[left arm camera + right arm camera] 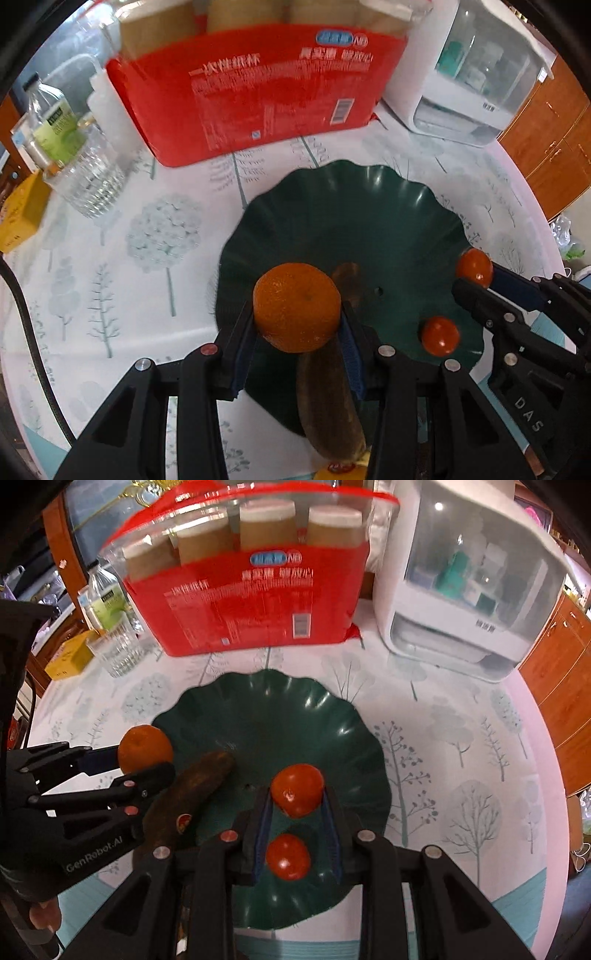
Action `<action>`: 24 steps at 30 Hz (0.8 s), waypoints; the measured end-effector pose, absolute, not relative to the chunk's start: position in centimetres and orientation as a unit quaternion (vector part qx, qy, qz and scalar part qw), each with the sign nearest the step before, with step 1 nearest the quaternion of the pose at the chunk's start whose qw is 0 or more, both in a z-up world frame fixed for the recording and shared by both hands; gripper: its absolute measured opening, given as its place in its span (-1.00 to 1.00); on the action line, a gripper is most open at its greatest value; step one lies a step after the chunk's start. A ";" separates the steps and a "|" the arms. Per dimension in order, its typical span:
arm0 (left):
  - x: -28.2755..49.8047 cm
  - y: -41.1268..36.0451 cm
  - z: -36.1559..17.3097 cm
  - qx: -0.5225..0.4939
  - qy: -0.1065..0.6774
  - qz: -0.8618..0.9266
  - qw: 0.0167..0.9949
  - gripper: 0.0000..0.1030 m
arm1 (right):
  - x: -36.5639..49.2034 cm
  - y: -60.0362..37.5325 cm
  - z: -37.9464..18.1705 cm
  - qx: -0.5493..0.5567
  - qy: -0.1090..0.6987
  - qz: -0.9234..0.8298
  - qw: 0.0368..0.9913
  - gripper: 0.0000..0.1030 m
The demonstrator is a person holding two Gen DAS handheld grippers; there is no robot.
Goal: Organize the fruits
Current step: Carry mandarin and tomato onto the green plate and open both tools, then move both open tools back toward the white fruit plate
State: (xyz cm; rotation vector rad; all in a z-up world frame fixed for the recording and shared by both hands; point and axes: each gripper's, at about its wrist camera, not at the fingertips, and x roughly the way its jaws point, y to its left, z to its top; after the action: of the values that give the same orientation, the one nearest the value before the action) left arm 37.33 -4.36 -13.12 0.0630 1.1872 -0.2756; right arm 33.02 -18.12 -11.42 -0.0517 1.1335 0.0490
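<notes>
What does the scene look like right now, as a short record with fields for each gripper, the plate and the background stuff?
left gripper: shut on orange, held above the plate's left part
right gripper: shut on tomato, held over the plate
green plate: wavy rim, on the tree-print tablecloth
on plate: second tomato; brown banana, one end past the near rim
behind plate: red pack of paper cups, white appliance
far left: water bottle, glass, yellow box

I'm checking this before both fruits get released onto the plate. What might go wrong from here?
The orange in the left gripper hangs over the browned banana; dropped there, it may roll off. The tomato in the right gripper sits above another tomato near the green plate rim; they could collide.
</notes>
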 end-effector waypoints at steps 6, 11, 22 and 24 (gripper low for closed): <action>37.6 -4.7 -14.1 0.034 0.561 -0.130 0.817 0.08 | 33.0 -17.9 -12.7 -0.022 0.550 0.027 0.835 -0.46; 37.4 -4.6 -13.8 0.044 0.558 -0.122 0.819 0.38 | 32.7 -17.8 -12.9 -0.026 0.554 0.029 0.832 -0.37; 35.9 -3.6 -11.7 0.043 0.546 -0.115 0.829 0.61 | 31.6 -18.1 -11.8 -0.013 0.548 0.034 0.836 -0.16; 35.6 -3.5 -11.2 0.043 0.543 -0.114 0.831 0.61 | 31.4 -18.0 -11.4 -0.014 0.546 0.035 0.837 -0.16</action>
State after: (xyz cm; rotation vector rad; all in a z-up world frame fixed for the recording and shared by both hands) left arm 35.61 -3.50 -11.16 0.0910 1.1516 -0.2417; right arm 31.39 -18.00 -11.36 -0.0302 1.1546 0.0741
